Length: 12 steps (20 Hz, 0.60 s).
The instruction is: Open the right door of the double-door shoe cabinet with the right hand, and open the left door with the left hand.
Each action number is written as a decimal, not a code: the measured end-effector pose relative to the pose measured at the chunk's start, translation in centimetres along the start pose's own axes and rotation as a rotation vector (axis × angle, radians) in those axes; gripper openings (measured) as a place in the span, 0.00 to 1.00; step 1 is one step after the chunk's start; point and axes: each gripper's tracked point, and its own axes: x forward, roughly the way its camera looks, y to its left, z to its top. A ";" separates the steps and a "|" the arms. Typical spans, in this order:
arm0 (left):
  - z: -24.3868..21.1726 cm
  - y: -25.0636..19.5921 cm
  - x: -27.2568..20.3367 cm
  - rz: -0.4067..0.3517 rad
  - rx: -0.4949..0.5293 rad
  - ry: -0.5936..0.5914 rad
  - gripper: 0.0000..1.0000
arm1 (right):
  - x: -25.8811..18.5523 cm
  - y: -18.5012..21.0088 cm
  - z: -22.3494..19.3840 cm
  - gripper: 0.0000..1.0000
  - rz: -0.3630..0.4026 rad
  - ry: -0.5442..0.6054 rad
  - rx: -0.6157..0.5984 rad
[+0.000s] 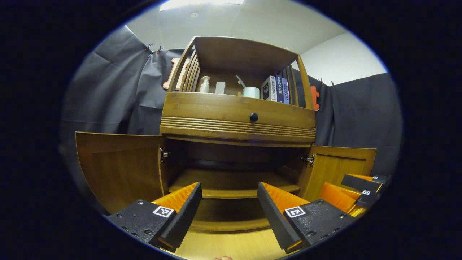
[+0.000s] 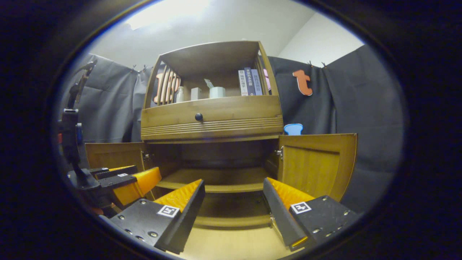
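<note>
The wooden shoe cabinet [image 1: 238,115] faces me with both lower doors swung wide. Its left door [image 1: 121,168] stands out to the left and its right door [image 1: 337,164] to the right; the same doors appear as left door [image 2: 113,155] and right door [image 2: 317,162] in the right gripper view. Inside, a bare shelf [image 1: 231,184] is exposed. My left gripper [image 1: 229,189] is open in front of the opening, holding nothing. My right gripper [image 2: 234,186] is open too, empty, and shows as the right gripper [image 1: 361,189] beside the right door.
A drawer with a black knob [image 1: 253,117] sits above the doors. The top shelf holds books [image 1: 276,89], a bottle and small containers. Dark cloth walls stand behind and beside the cabinet. The left gripper [image 2: 119,178] and its holder show at the left of the right gripper view.
</note>
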 end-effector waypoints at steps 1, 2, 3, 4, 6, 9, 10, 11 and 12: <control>0.2 0.0 0.0 -0.007 0.008 -0.003 0.92 | -0.1 0.1 0.4 0.89 -0.004 -0.007 -0.001; 0.4 -0.2 -0.1 -0.016 0.018 -0.005 0.92 | -0.2 0.0 0.7 1.00 -0.014 -0.014 -0.002; 0.6 -0.5 0.0 -0.029 0.028 -0.010 0.92 | -0.4 0.2 1.1 1.00 -0.017 -0.022 -0.006; 0.8 -0.9 0.1 -0.046 0.040 -0.012 0.96 | -0.4 0.4 1.2 0.92 -0.015 -0.025 -0.012; 0.6 -1.8 0.0 -0.091 0.066 -0.012 0.92 | -1.0 0.3 1.2 0.92 -0.029 -0.022 -0.023; 0.1 -3.8 -0.2 -0.177 0.088 0.006 0.96 | -2.4 -0.5 1.4 0.99 -0.079 -0.027 -0.025; 0.0 -4.7 -0.2 -0.205 0.090 0.007 0.96 | -3.0 -0.9 1.5 0.98 -0.097 -0.029 -0.036; -0.1 -5.7 -0.4 -0.228 0.090 0.005 0.92 | -3.6 -1.6 1.8 0.99 -0.111 -0.032 -0.048; -0.2 -6.8 -0.6 -0.243 0.090 0.003 0.93 | -4.1 -2.2 1.9 0.99 -0.117 -0.035 -0.056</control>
